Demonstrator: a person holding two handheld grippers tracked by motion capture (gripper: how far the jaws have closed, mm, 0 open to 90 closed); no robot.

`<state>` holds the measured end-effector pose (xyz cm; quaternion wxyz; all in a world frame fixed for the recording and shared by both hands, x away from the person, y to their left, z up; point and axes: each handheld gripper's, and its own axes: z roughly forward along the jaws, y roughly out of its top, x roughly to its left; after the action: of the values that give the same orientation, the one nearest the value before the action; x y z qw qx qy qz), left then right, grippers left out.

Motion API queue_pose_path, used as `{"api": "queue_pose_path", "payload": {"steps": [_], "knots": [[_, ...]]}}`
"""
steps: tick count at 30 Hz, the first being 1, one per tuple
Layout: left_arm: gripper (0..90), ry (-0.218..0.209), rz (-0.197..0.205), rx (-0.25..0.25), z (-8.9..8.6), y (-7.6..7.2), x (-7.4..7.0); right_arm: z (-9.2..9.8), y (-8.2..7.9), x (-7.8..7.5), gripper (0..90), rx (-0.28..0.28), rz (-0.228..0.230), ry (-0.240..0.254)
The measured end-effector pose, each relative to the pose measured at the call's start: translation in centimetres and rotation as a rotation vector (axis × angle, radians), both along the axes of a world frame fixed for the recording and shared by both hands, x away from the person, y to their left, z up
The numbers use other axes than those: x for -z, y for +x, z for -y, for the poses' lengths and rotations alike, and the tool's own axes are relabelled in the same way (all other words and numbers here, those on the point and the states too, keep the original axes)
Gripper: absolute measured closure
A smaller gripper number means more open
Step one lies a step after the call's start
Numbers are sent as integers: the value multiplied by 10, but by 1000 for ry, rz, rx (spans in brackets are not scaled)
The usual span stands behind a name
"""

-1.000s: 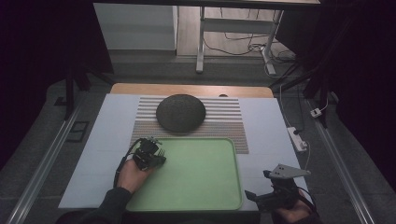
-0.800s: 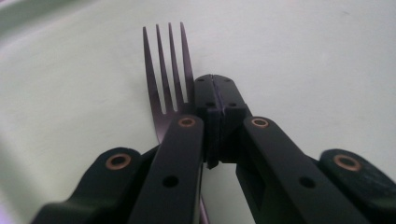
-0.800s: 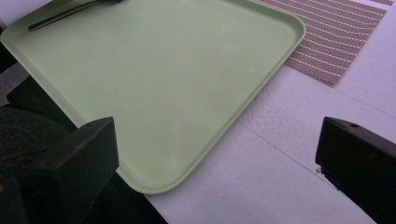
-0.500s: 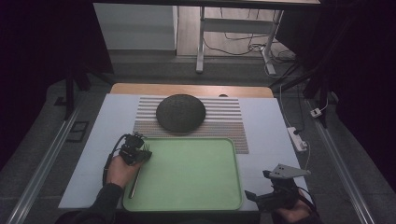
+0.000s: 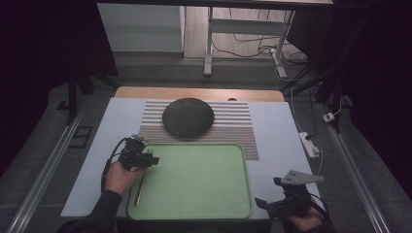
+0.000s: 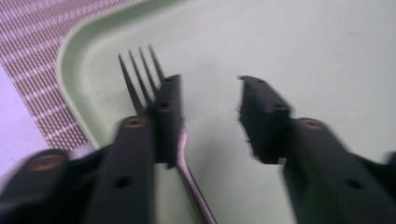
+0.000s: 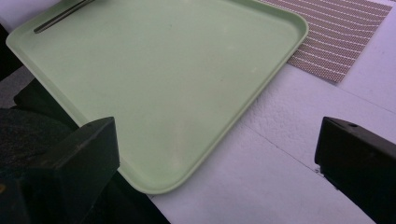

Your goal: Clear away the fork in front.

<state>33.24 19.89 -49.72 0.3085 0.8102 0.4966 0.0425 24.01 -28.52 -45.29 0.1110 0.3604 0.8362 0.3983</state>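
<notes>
Fork (image 6: 184,154): laid flat in the green tray (image 5: 204,204), along its left wall, tines pointing away from the person. In the high view it is seen as a thin bar at (image 5: 140,187), just under the left hand.
Left gripper (image 5: 148,160): held low over the tray's near-left corner, jaws parted with a moderate gap, nothing clamped. In the left gripper view one jaw overlaps the fork's neck, so the fork lies outside the gap rather than within it. Contact between that jaw and the fork cannot be told, as the frame is blurred.
Reading: the fork looks set down in the tray, jaws opened around the release; judged, not seen.
Right gripper (image 5: 272,206): parked off the tray's near-right corner, jaws spread wide, empty. Likely kept clear so the tray area is left free.
Tray: centred at the near edge of the white board (image 5: 282,126), otherwise bare.
Striped mat (image 5: 233,124): placed behind the tray, partly tucked under its far rim.
Dark domed object (image 5: 188,117): resting on the mat, well apart from both grippers, untouched.
</notes>
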Motion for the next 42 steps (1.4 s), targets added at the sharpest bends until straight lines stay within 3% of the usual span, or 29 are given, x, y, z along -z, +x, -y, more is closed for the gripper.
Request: {"api": "queue_pose_path", "payload": {"steps": [5, 7, 14, 25, 33, 38, 42], "knots": [[307, -40, 109, 60, -8, -16, -14, 0, 0, 0, 0, 0, 1, -4], [263, -64, 138, 68, -12, -23, -19, -1, 0, 0, 0, 2, -1, -6], [114, -114, 176, 52, -25, -49, -30, 0, 1, 0, 0, 3, -8, -1], [16, -205, 247, 15, -61, -105, -32, 0, -1, 0, 0, 15, -11, -6], [0, -223, 254, -8, -77, -130, -28, 3, -1, 0, 0, 31, -20, 4], [0, -186, 243, -32, -84, -144, -25, 6, 0, 1, 0, 46, -37, 28], [0, -156, 203, -56, -89, -150, -22, 5, -1, 1, 0, 49, -37, 21]]}}
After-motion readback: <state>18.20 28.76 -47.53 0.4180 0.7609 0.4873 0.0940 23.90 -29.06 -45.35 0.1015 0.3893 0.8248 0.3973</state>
